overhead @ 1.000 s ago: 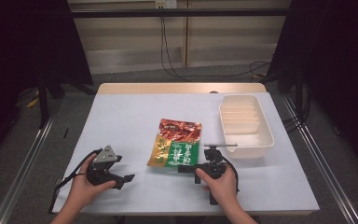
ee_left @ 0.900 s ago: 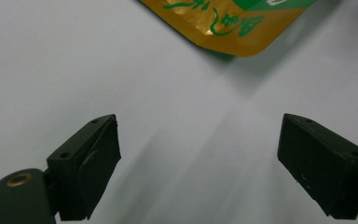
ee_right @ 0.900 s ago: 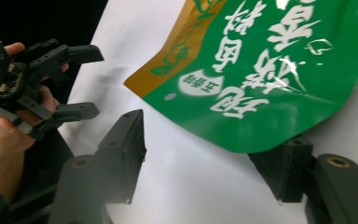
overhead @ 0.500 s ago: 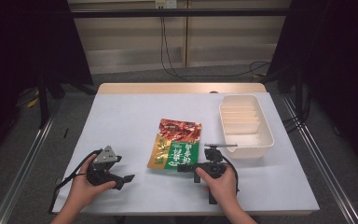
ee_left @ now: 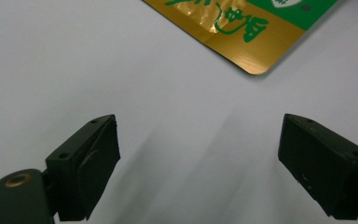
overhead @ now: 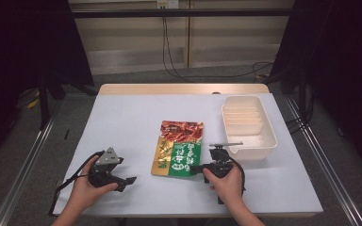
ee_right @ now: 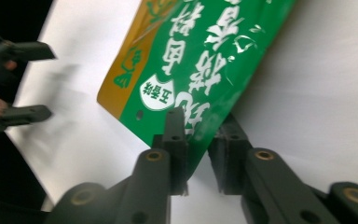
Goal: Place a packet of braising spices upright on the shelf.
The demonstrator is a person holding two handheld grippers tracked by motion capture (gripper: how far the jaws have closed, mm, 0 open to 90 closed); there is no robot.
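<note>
Snack packet (overhead: 179, 148): flat on bench (overhead: 122, 122), long axis 12–6; right tongs (overhead: 197, 168) just closed, pinching its 5 o'clock corner; left tongs (overhead: 131, 180) wide, empty, at 8.

There are two claws, one in each hand, so two hands too. The left claw (overhead: 131, 180) has two black jaws standing wide apart. The right claw (overhead: 194, 168) has two black jaws as well, closed on the one snack bag (overhead: 179, 148), which lies between the two claws. There is one white tray (overhead: 248, 126), just past the right claw on its far side. There is one bench (overhead: 122, 122) under everything. Each claw has one black cable.
</note>
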